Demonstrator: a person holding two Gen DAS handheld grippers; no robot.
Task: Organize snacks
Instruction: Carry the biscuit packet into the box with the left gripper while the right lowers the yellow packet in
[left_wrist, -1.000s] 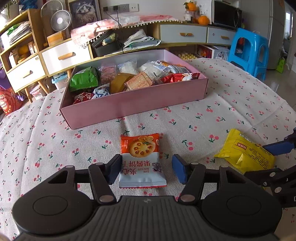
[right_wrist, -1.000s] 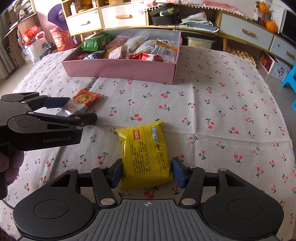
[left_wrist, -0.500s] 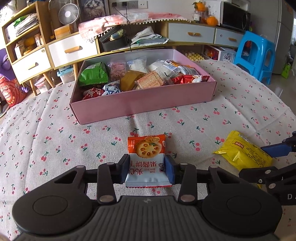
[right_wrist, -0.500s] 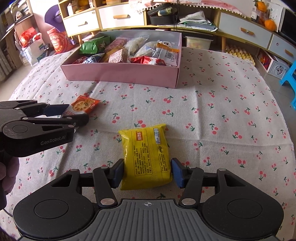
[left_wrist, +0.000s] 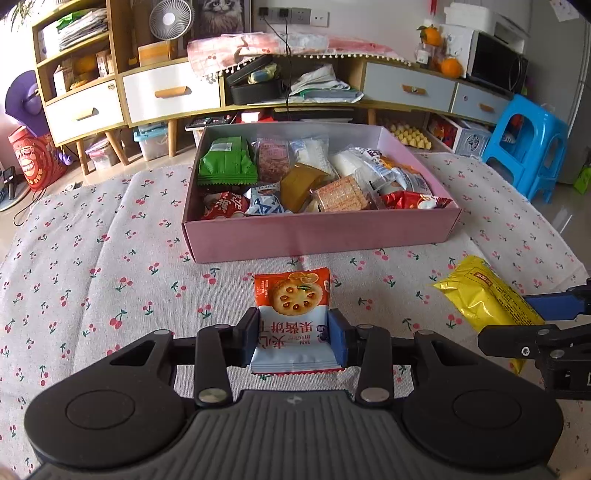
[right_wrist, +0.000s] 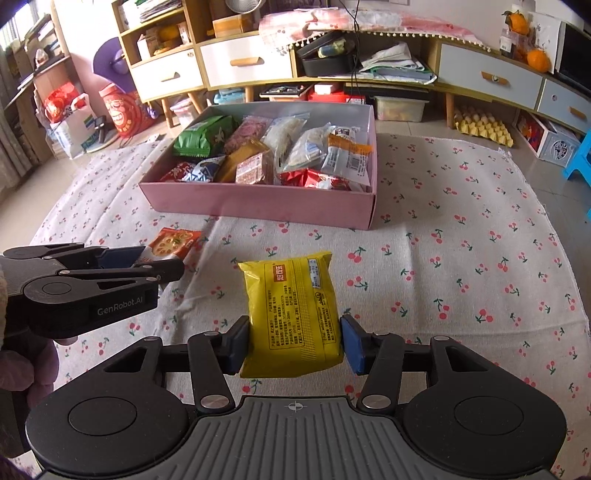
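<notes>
My left gripper (left_wrist: 293, 338) is shut on an orange-and-white biscuit packet (left_wrist: 291, 314) and holds it above the cherry-print cloth. My right gripper (right_wrist: 293, 341) is shut on a yellow snack packet (right_wrist: 293, 314), also lifted. A pink box (left_wrist: 321, 234) full of several snack packets stands ahead on the table; it also shows in the right wrist view (right_wrist: 258, 201). In the right wrist view the left gripper (right_wrist: 147, 260) is at the left with the biscuit packet (right_wrist: 173, 243). In the left wrist view the yellow packet (left_wrist: 484, 297) is at the right.
The table is covered by a cherry-print cloth (left_wrist: 110, 280). Behind it stand wooden drawers and shelves (left_wrist: 166, 92) with clutter. A blue plastic stool (left_wrist: 524, 144) is at the far right.
Both grippers have closed on their packets and risen off the cloth. The box now appears nearer and more from above.
</notes>
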